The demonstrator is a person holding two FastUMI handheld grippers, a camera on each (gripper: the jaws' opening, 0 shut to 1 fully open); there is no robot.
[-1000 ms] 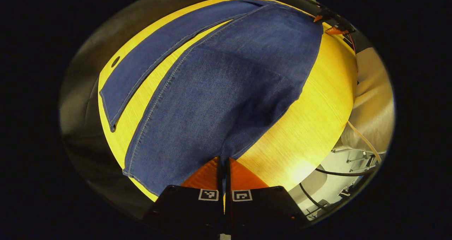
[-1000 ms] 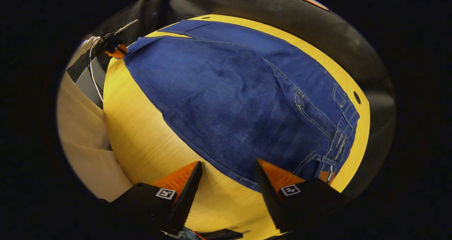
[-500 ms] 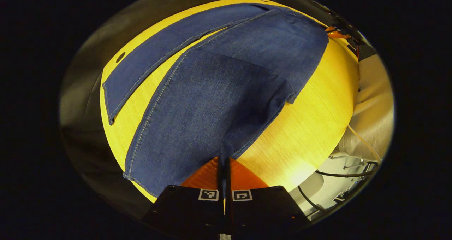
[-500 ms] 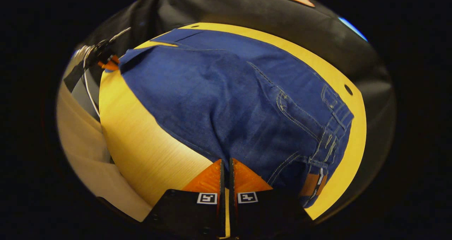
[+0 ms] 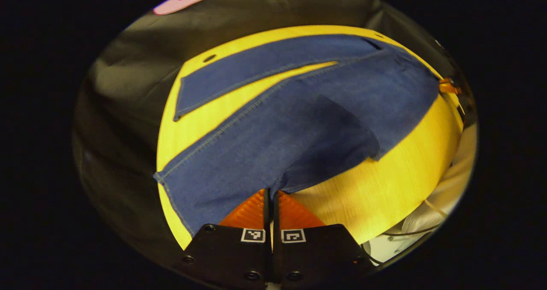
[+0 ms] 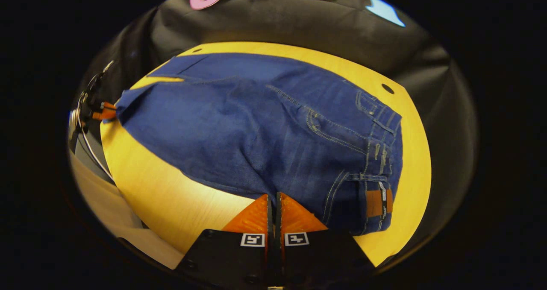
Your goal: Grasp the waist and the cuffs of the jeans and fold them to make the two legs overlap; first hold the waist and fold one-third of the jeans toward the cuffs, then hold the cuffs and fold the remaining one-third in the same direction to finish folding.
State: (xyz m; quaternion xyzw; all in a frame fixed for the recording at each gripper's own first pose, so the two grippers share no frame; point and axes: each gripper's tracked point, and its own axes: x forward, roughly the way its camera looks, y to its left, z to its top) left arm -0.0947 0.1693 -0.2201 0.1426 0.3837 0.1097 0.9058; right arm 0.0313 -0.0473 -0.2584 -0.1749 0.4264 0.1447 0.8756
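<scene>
Blue jeans [image 5: 290,127] lie spread on a yellow wooden table [image 5: 384,187]. My left gripper [image 5: 269,191] is shut on the near leg's edge, a little way in from its cuff [image 5: 171,187]. That leg is raised and creased, while the far leg [image 5: 265,68] lies flat behind it. In the right gripper view, my right gripper [image 6: 273,196] is shut on the jeans' [image 6: 256,127] near edge beside the waist [image 6: 384,153], close to a brown patch [image 6: 376,202]. Each view shows the other gripper far off, the right gripper [image 5: 446,87] and the left gripper [image 6: 104,110].
Black cloth wall surrounds the table's far side. Small round holes [image 5: 209,58] [image 6: 387,88] sit near the table's [image 6: 171,196] back edge. A person's light clothing [image 5: 444,196] and a cable stand at the near table edge.
My right gripper went from open to shut on the jeans' near edge by the waist. Both grippers have risen and swung, drawing the near leg up toward the far leg.
</scene>
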